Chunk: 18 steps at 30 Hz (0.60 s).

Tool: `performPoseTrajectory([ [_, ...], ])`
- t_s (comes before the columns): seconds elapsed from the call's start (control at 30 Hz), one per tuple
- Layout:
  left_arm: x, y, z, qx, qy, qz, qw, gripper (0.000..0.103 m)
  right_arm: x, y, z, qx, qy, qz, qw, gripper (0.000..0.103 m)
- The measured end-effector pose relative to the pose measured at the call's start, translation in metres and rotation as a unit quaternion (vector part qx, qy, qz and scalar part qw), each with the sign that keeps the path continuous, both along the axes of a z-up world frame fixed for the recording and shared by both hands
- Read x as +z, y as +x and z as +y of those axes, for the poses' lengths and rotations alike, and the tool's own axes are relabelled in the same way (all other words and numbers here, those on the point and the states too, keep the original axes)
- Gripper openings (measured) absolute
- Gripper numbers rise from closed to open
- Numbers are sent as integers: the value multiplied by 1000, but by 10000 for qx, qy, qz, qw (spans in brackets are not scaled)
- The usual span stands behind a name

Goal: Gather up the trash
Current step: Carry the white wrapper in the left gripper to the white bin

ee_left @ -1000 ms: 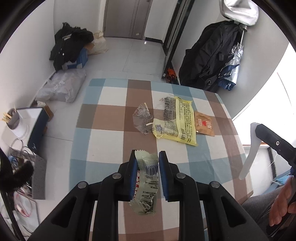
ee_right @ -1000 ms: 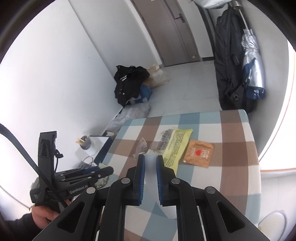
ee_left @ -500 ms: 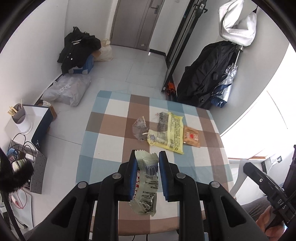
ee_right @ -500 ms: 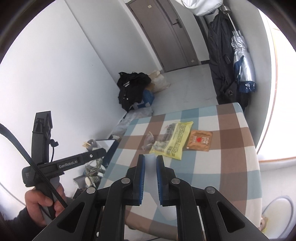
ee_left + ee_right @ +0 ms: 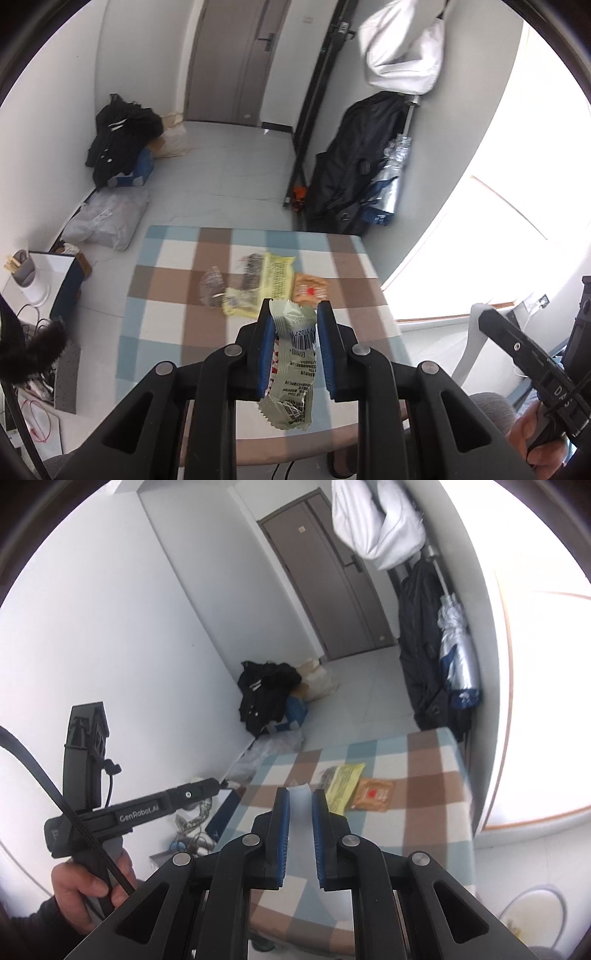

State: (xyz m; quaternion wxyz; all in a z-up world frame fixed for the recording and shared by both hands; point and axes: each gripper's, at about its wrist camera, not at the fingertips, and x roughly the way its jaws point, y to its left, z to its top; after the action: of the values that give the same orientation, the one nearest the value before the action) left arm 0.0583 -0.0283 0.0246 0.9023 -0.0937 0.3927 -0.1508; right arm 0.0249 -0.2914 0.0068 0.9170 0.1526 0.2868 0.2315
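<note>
The left gripper (image 5: 294, 345) is clamped on a pale green wrapper (image 5: 291, 369), held high above the checked table (image 5: 166, 332), prob. to carry it off to a bin (none in view). The right gripper (image 5: 300, 834) pinches a white translucent strip (image 5: 300, 819), likely a bag for the trash, can't confirm. On the table, well beyond both claws: yellow packet (image 5: 275, 282), orange sachet (image 5: 310, 290), clear wrapper (image 5: 211, 286).
</note>
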Motion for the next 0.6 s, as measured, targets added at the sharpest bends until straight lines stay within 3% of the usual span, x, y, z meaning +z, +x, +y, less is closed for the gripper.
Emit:
performPoseTrajectory([
  [0.37,21,7,-105,-917,-102,-122,9957,18,34,-17,-109,-920,10,-311,9953,11],
  [0.6,14,11,-180,-1605,-100,-34,9870,18,24,-34,-181,-1638,-57,-179,9863,11],
])
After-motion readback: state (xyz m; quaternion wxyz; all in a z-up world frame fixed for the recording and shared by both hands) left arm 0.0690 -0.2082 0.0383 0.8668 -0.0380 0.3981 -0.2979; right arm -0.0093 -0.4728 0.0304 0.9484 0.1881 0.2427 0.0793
